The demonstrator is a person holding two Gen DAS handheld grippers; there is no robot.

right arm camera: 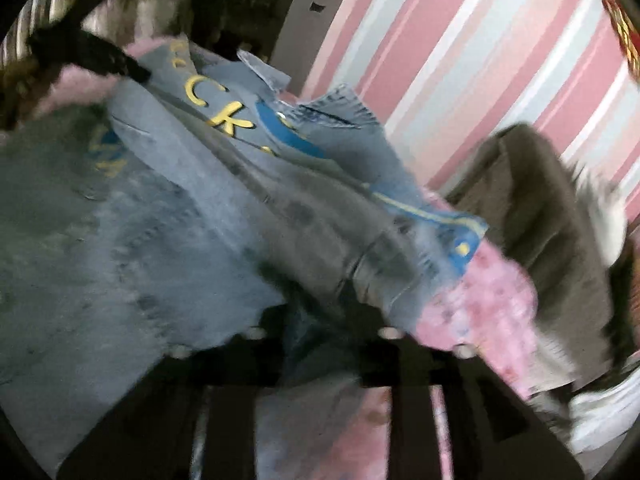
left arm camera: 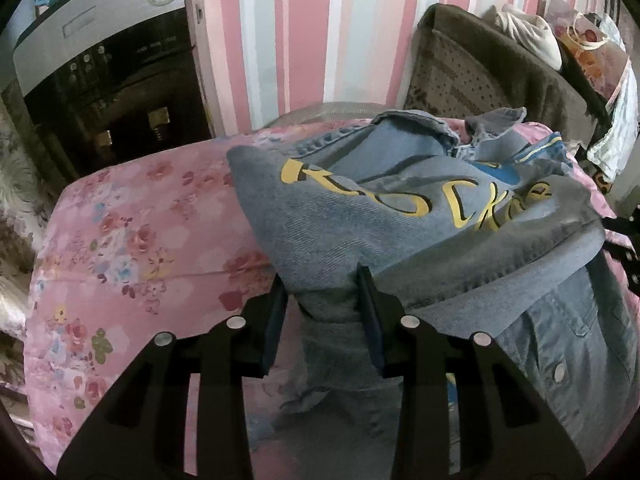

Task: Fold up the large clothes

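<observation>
A faded blue denim jacket with yellow lettering (left arm camera: 420, 216) lies bunched on a pink floral bedspread (left arm camera: 132, 248). The left gripper (left arm camera: 325, 300) has its fingers closed on a fold of denim. The right gripper (right arm camera: 320, 320) is blurred; its grip cannot be told.

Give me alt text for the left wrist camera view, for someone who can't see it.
The left claw is shut on a bunched fold of a blue denim jacket with yellow lettering, which lies on a pink floral bedsheet. Behind it are a pink, white and grey striped wall and a brown padded headboard.
</observation>
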